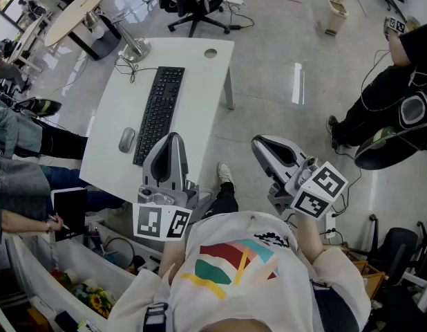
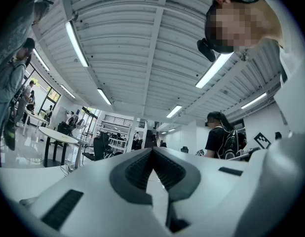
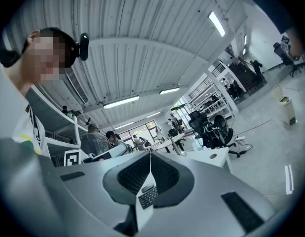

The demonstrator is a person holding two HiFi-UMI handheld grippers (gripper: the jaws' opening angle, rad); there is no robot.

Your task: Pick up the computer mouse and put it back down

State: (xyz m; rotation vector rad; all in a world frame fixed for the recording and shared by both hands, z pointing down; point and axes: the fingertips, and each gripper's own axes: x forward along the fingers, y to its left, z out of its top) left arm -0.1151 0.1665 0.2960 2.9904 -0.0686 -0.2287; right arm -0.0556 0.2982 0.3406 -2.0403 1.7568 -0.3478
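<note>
**Both tools clenched and empty, computer mouse (image 1: pixel 126 140) lying on the surface (image 1: pixel 200 81)**

The grey computer mouse is resting on the white surface towards its near left corner, just left of the near end of the black keyboard (image 1: pixel 160 113). Neither tool is touching it. The keyboard is lying lengthwise from near to far along the middle of the surface.

The left tool (image 1: pixel 171 141) is hanging over the near edge of the surface, just right of the keyboard's near end, with the mouse a little to its left. In the left gripper view its jaws are meeting at the tips, with nothing sitting between them. Whether this tool is touching the surface cannot be told.

The right tool (image 1: pixel 259 142) is staying off the surface, out over the grey floor to the right of the near corner and well apart from the mouse. In the right gripper view its jaws are pressing together at the tips and holding nothing. Part of the keyboard and the mouse are showing through the narrow gap lower down between the pads.

The person holding the tools is wearing a white shirt (image 1: pixel 241 268) with a coloured print, and one shoe (image 1: pixel 225 175) is showing between the two tools. A black office chair (image 1: pixel 196 2) is standing beyond the far edge of the surface, and a pale bin (image 1: pixel 336 9) is standing far to the right. Another person in black (image 1: pixel 400 95) is standing at the right edge
</note>
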